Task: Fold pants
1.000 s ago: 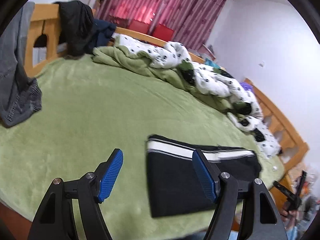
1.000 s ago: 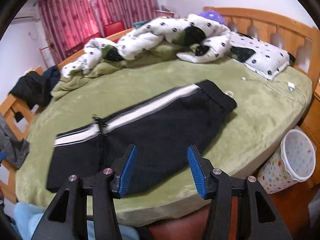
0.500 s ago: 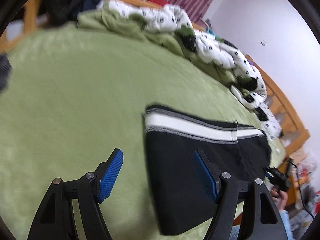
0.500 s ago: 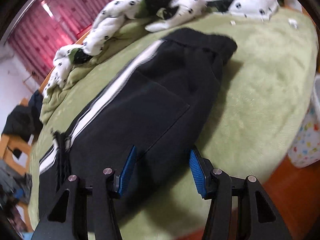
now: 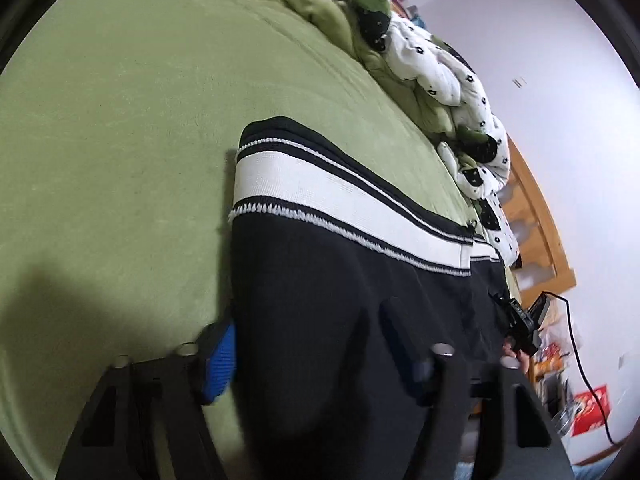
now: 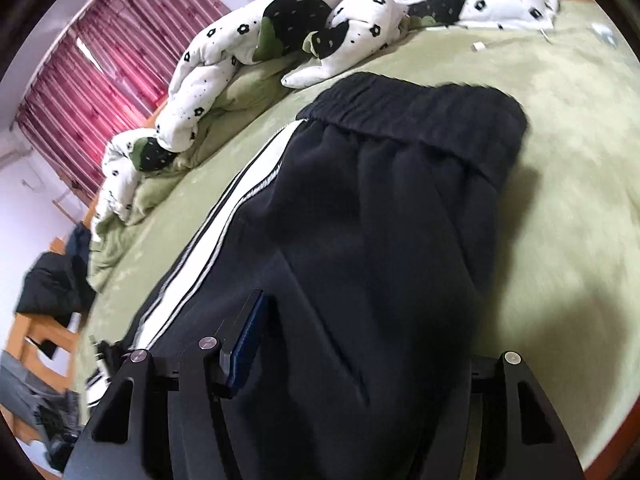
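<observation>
Black pants (image 5: 340, 300) with a white side stripe lie flat on the green bed. In the left wrist view my left gripper (image 5: 312, 352) is open and down at the cuff end, its fingers straddling the near corner of the leg. In the right wrist view the pants (image 6: 380, 220) stretch away to the waistband. My right gripper (image 6: 360, 344) is open, low over the near edge by the hip; the black cloth hides its right finger.
A white flowered duvet (image 6: 280, 40) and green blanket are bunched along the far side of the bed (image 5: 120, 120). Dark clothes (image 6: 52, 284) hang on the wooden footboard. A white cable and plug (image 6: 478, 46) lie near the pillow.
Both grippers have dropped down and forward onto the pants. The left closed in on the cuff end, the right on the near edge below the waistband. Both stay open.
</observation>
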`<state>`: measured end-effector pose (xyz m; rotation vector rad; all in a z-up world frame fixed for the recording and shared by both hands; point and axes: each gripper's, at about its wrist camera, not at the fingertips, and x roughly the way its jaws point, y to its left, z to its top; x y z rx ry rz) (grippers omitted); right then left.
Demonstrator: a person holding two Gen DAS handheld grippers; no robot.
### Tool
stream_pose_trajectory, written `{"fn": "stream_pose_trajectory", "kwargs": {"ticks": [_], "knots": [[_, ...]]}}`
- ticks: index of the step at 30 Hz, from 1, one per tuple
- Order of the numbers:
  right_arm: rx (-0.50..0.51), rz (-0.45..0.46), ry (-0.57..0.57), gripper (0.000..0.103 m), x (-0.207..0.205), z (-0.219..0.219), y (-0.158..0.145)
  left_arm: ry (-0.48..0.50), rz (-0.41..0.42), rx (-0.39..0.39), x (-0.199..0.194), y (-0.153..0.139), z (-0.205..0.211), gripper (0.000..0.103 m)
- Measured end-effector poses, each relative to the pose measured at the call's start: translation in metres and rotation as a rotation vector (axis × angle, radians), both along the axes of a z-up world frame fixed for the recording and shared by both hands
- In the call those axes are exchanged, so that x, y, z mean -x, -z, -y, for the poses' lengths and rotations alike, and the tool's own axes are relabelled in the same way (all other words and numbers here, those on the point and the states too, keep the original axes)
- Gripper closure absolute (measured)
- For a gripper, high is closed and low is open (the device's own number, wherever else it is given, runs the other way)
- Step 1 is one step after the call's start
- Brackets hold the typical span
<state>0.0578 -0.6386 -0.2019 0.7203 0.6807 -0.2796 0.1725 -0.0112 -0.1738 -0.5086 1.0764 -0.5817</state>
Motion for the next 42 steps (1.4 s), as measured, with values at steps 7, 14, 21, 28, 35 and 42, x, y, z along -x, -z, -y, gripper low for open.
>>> {"fn": "stream_pose_trajectory", "kwargs": {"ticks": [7,14,21,28,35,42], "knots": [[0.257,-0.002,0.071,0.088,-0.007,-0.043,-0.058,-0.085,-0.019,0.055,0.002,-0.021,-0.010,0.093],[0.310,0.125,0.013,0.089,-0.025,-0.101,-0.151,-0.075,0.072,0.093,0.003,-0.067,-0.024,0.093],[0.190,0.283,-0.165,0.089,-0.058,-0.166,-0.197,-0.199,0.181,-0.026,-0.006,-0.122,-0.120,0.093],[0.111,0.152,-0.382,0.088,-0.111,-0.236,-0.128,-0.311,0.111,-0.271,-0.015,-0.092,-0.195,0.091],[0.056,-0.013,-0.424,0.075,-0.096,-0.227,-0.059,-0.386,-0.007,-0.390,-0.012,-0.032,-0.210,0.042],[0.196,-0.013,-0.404,0.057,0.000,-0.205,-0.066,-0.409,-0.004,-0.372,0.027,-0.043,-0.200,0.041]]}}
